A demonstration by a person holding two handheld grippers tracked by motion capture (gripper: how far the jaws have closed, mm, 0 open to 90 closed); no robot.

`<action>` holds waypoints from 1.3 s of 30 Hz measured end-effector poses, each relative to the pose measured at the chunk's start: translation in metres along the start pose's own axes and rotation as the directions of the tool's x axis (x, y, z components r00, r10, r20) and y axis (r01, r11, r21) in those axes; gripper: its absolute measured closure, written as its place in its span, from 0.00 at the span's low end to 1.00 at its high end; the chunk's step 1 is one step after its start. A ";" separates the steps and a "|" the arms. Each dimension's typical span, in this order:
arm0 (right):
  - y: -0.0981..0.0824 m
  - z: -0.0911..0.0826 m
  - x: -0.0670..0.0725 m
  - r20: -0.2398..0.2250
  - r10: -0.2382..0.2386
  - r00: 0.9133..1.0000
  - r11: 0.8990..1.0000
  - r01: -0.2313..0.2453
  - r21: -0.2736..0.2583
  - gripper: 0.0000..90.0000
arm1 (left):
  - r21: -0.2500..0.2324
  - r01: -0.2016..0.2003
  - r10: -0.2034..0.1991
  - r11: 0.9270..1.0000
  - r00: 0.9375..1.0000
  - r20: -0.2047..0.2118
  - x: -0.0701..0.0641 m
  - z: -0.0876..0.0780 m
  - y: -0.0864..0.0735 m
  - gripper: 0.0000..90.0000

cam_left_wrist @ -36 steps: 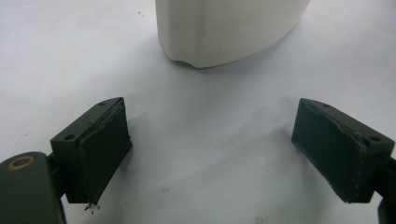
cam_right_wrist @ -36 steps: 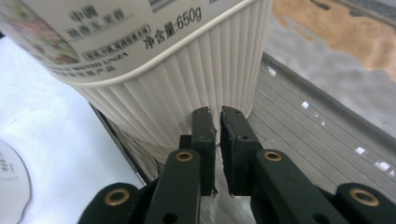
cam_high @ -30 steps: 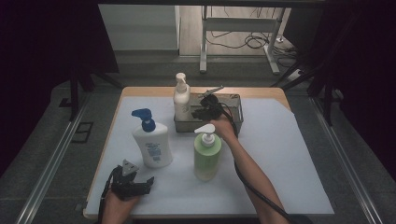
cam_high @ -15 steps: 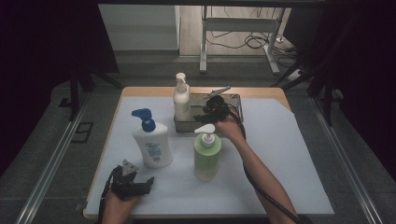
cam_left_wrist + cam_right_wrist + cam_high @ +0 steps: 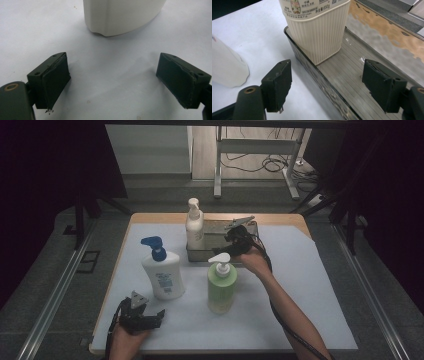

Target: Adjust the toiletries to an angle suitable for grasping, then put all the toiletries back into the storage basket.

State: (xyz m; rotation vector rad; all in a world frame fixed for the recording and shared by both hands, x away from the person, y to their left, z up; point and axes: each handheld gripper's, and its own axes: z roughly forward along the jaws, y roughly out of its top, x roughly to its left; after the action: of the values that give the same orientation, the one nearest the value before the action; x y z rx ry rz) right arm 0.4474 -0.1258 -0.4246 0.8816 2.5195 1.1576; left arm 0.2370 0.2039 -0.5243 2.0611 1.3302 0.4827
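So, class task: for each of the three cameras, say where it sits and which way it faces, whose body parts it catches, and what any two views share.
High view: fixed above the person's side, looking forward and down on the white table; both forearms, left gripper and right gripper show.
Left gripper view: low over the table, facing the blue-pump white bottle; its own open fingers show.
Right gripper view: above the metal tray, facing the cream bottle; its just-opened, empty fingers show.
Shared: the cream bottle in the tray appears in the high and right gripper views.

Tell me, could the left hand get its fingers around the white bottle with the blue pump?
Probably yes: the left gripper is open, the blue-pump bottle stands just ahead, bare mat between.
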 end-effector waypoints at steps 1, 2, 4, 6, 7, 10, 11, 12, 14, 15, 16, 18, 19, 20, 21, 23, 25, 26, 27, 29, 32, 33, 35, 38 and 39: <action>-0.001 -0.002 0.000 -0.001 0.000 1.000 1.000 0.000 -0.003 0.25 | 0.000 0.000 0.000 1.000 1.000 0.000 0.000 0.000 0.000 0.12; -0.001 -0.002 0.000 -0.001 0.000 1.000 1.000 0.000 -0.003 0.25 | 0.000 0.000 0.000 1.000 1.000 0.000 0.000 0.000 0.000 0.12; -0.004 -0.008 0.001 -0.003 -0.004 1.000 1.000 0.004 -0.007 0.24 | 0.000 0.000 0.000 1.000 1.000 0.000 0.000 0.000 0.000 0.12; -0.005 -0.010 0.002 -0.001 -0.010 1.000 1.000 0.010 -0.008 0.24 | 0.000 0.000 0.000 1.000 1.000 0.000 0.000 0.000 0.000 0.12; -0.006 -0.012 0.002 0.000 -0.009 1.000 1.000 0.009 -0.010 0.24 | 0.000 0.000 0.000 1.000 1.000 0.000 0.000 0.000 0.000 0.12; -0.009 -0.017 0.003 0.003 -0.016 1.000 1.000 0.016 -0.013 0.21 | 0.000 0.000 0.000 1.000 1.000 0.000 0.000 0.000 0.000 0.12; -0.012 -0.020 0.002 0.004 -0.024 1.000 1.000 0.024 -0.014 0.20 | -0.001 0.000 0.000 1.000 1.000 0.001 0.000 0.000 0.000 0.12; -0.012 -0.020 0.002 0.004 -0.024 1.000 1.000 0.024 -0.014 0.20 | -0.001 0.000 0.000 1.000 1.000 0.001 0.000 0.000 0.000 0.12; -0.014 -0.022 0.002 0.013 -0.029 0.999 0.999 0.030 -0.013 0.19 | 0.000 0.000 0.000 1.000 1.000 0.000 0.000 0.000 0.000 0.12; -0.015 -0.024 0.002 0.013 -0.027 1.000 1.000 0.027 -0.012 0.19 | 0.000 0.000 0.000 1.000 1.000 -0.001 0.000 0.000 0.000 0.12; -0.017 -0.025 0.002 0.010 -0.026 1.000 1.000 0.026 -0.010 0.18 | -0.001 0.000 0.000 1.000 1.000 0.000 0.000 0.000 0.000 0.12; -0.019 -0.028 0.003 0.011 -0.026 1.000 1.000 0.026 -0.007 0.17 | -0.001 0.000 0.000 1.000 1.000 -0.001 0.000 0.000 0.000 0.12; -0.022 -0.031 0.003 0.004 -0.034 0.999 0.999 0.034 -0.005 0.17 | -0.001 0.000 0.000 1.000 1.000 -0.002 0.000 0.000 0.000 0.12; -0.022 -0.031 0.003 0.004 -0.034 0.999 0.999 0.034 -0.005 0.17 | -0.001 0.000 0.000 1.000 1.000 -0.002 0.000 0.000 0.000 0.12; -0.025 -0.034 0.003 0.000 -0.038 0.999 0.999 0.038 0.006 0.16 | -0.001 0.000 0.000 1.000 1.000 -0.001 0.000 0.000 0.000 0.12; -0.027 -0.036 0.003 -0.001 -0.042 0.999 0.999 0.042 0.006 0.16 | 0.000 -0.001 0.001 1.000 1.000 -0.001 0.000 0.000 0.000 0.12; -0.030 -0.039 0.003 0.000 -0.049 0.999 0.999 0.049 0.010 0.16 | 0.000 0.000 0.000 1.000 1.000 -0.001 0.000 0.000 0.000 0.12; -0.032 -0.042 0.003 0.002 -0.052 0.999 0.999 0.052 0.009 0.16 | -0.001 0.000 0.000 1.000 1.000 -0.001 0.000 0.000 0.000 0.12; -0.034 -0.044 0.003 0.003 -0.053 0.999 0.999 0.053 0.013 0.16 | -0.001 0.000 0.000 1.000 1.000 -0.002 0.000 0.000 0.000 0.12; -0.036 -0.047 0.004 0.006 -0.057 0.998 0.998 0.057 0.010 0.16 | -0.001 0.000 0.000 1.000 1.000 -0.001 0.000 0.000 0.000 0.12; -0.040 -0.051 0.004 0.002 -0.063 0.998 0.998 0.063 0.015 0.15 | -0.001 -0.001 0.001 1.000 1.000 -0.002 0.000 0.000 0.000 0.12; -0.041 -0.052 0.004 0.001 -0.067 0.998 0.998 0.067 0.017 0.15 | -0.001 -0.001 0.001 1.000 1.000 -0.002 0.000 0.000 0.000 0.12; -0.044 -0.055 0.005 -0.007 -0.067 0.998 0.998 0.067 0.015 0.15 | -0.001 0.000 0.000 1.000 1.000 -0.002 0.000 0.000 0.000 0.12; -0.048 -0.059 0.005 -0.019 -0.067 0.998 0.998 0.068 0.016 0.15 | -0.001 -0.001 0.001 1.000 1.000 -0.002 0.000 0.000 0.000 0.12; -0.049 -0.060 0.005 -0.020 -0.071 0.997 0.997 0.071 0.012 0.15 | -0.001 -0.001 0.001 1.000 1.000 -0.002 0.000 0.000 0.000 0.12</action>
State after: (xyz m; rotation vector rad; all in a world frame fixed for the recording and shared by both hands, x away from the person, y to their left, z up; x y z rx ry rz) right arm 0.3961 -0.1844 -0.4218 0.7804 2.5547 1.1353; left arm 0.2367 0.2036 -0.5243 2.0609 1.3302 0.4854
